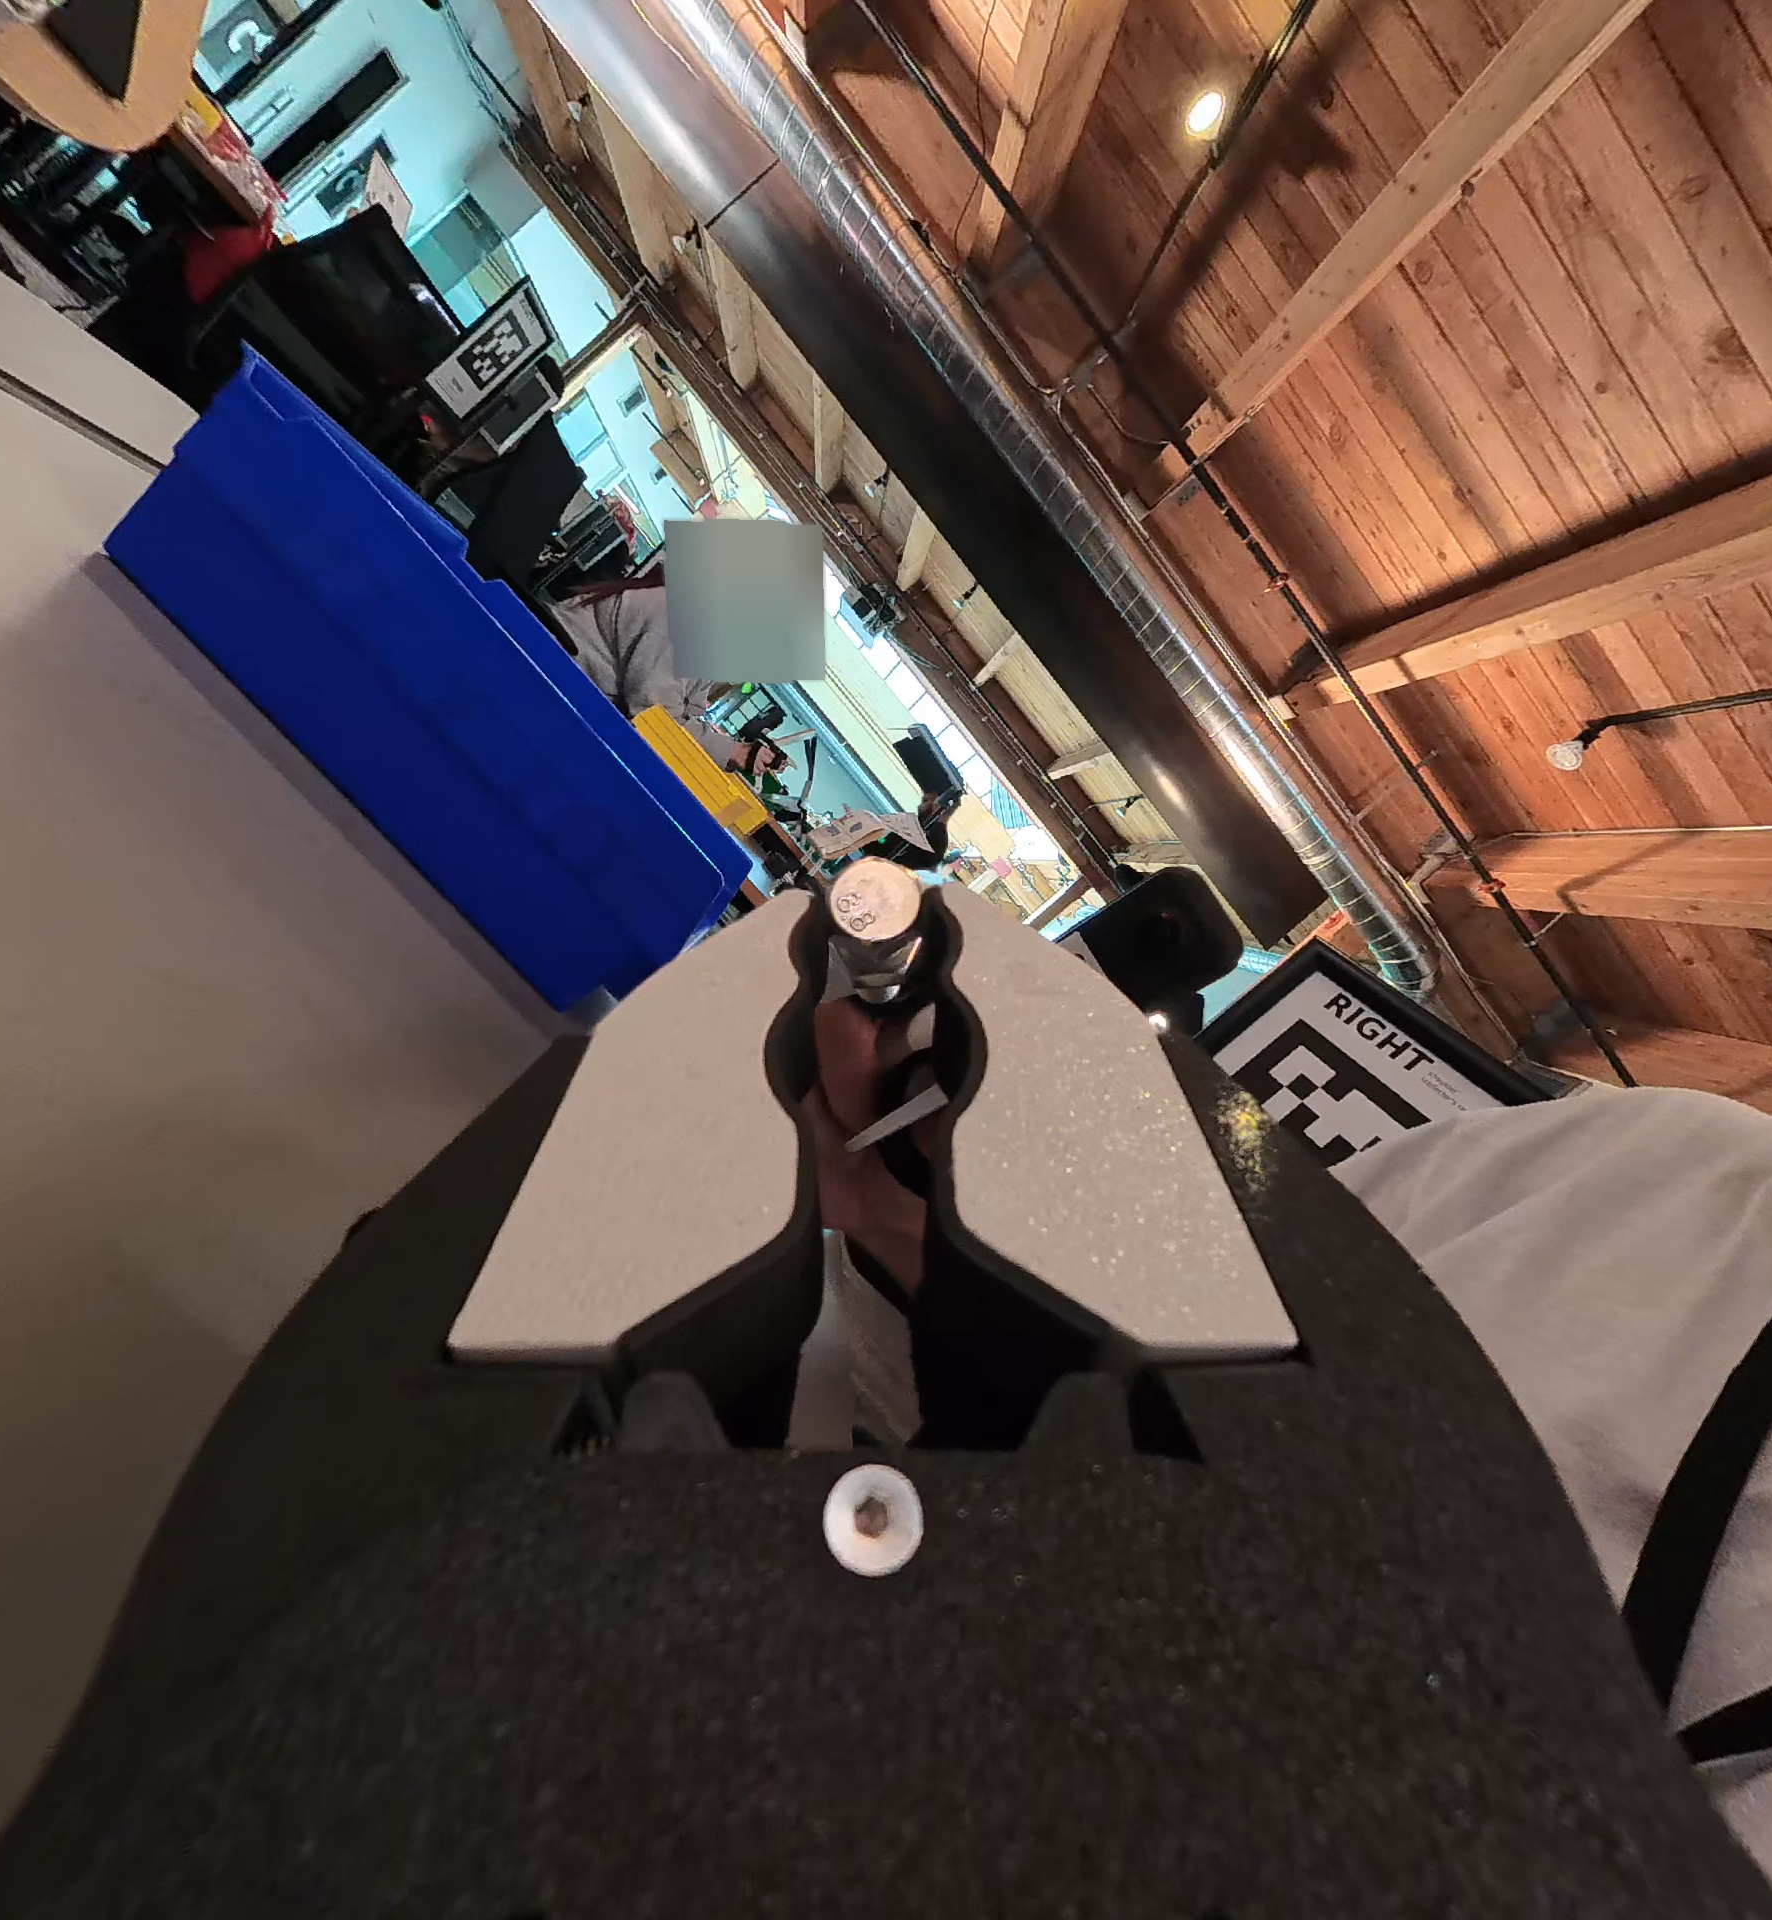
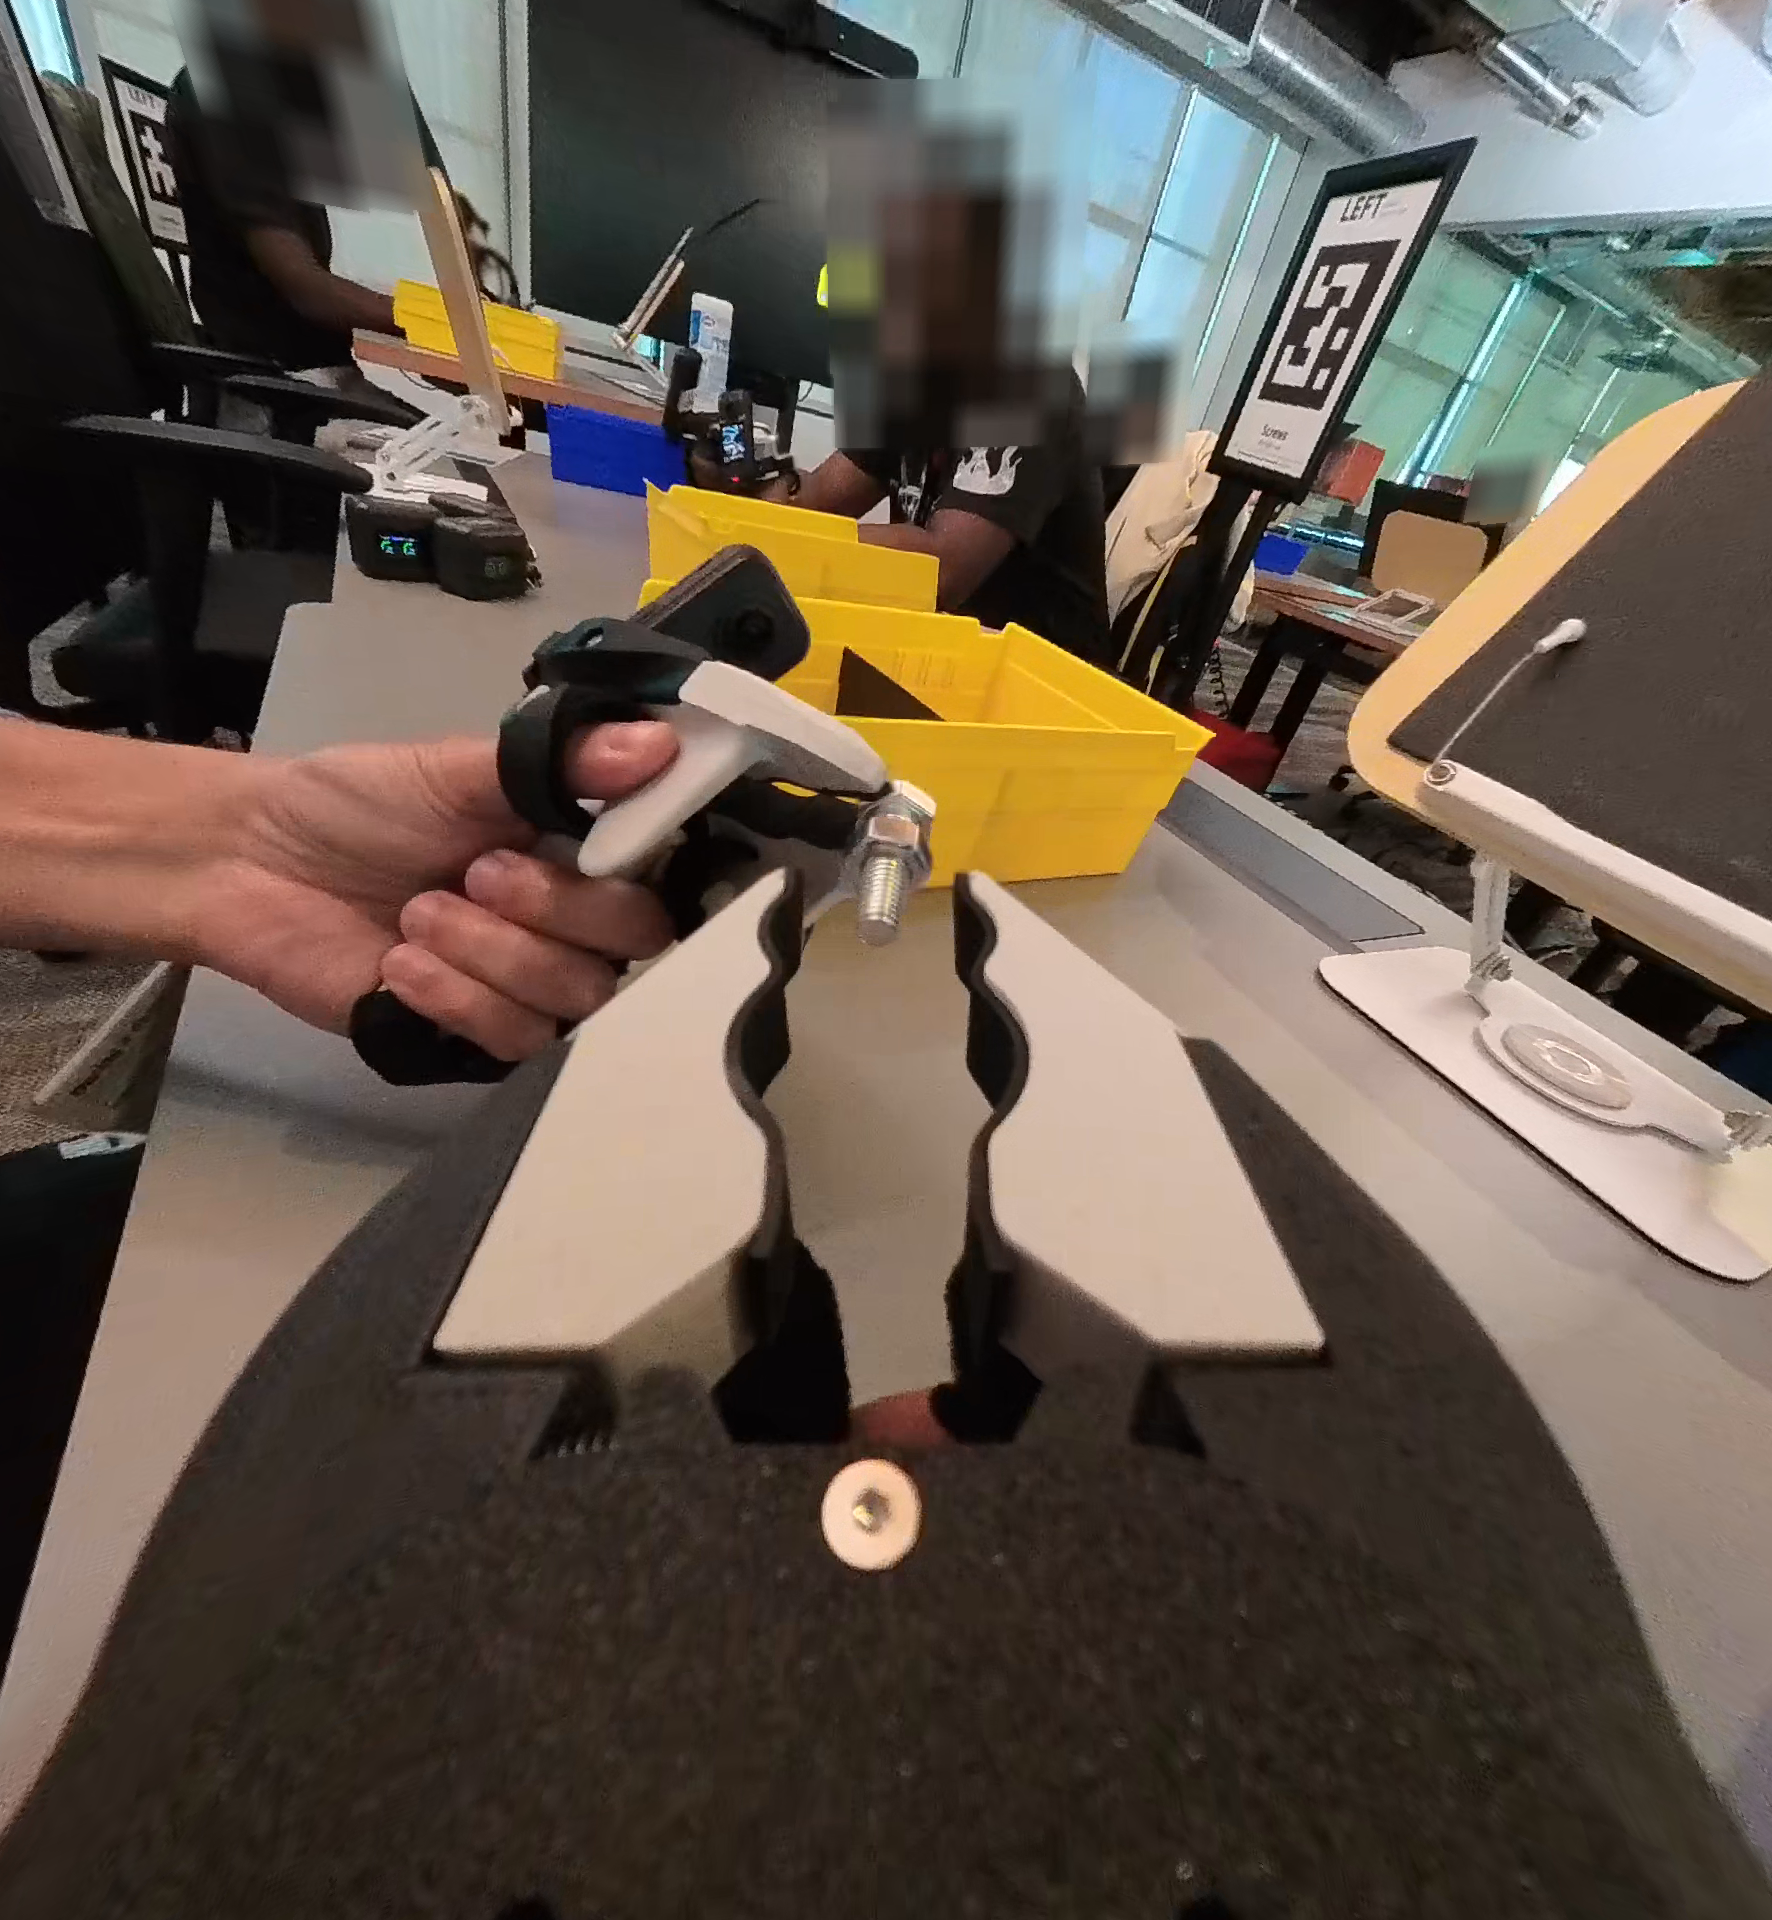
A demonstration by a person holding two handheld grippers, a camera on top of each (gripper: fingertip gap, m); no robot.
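Left wrist view: left gripper point(image 1: 874, 935) jaws clamped on steel bolt point(image 1: 874, 914) with nut | right gripper point(image 2: 871, 914) jaws apart, empty, bolt point(image 2: 887, 862) just beyond tips | yellow bin point(image 2: 1017, 769) farther on tabletop point(image 2: 1225, 1403) | risk: misaligned closing could knock the bolt askew.

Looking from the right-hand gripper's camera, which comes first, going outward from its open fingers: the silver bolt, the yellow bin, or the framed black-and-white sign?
1. The silver bolt, just past the right gripper's fingertips, held by the left gripper.
2. The yellow bin, on the table behind the bolt.
3. The framed black-and-white sign, standing far back, upper right.
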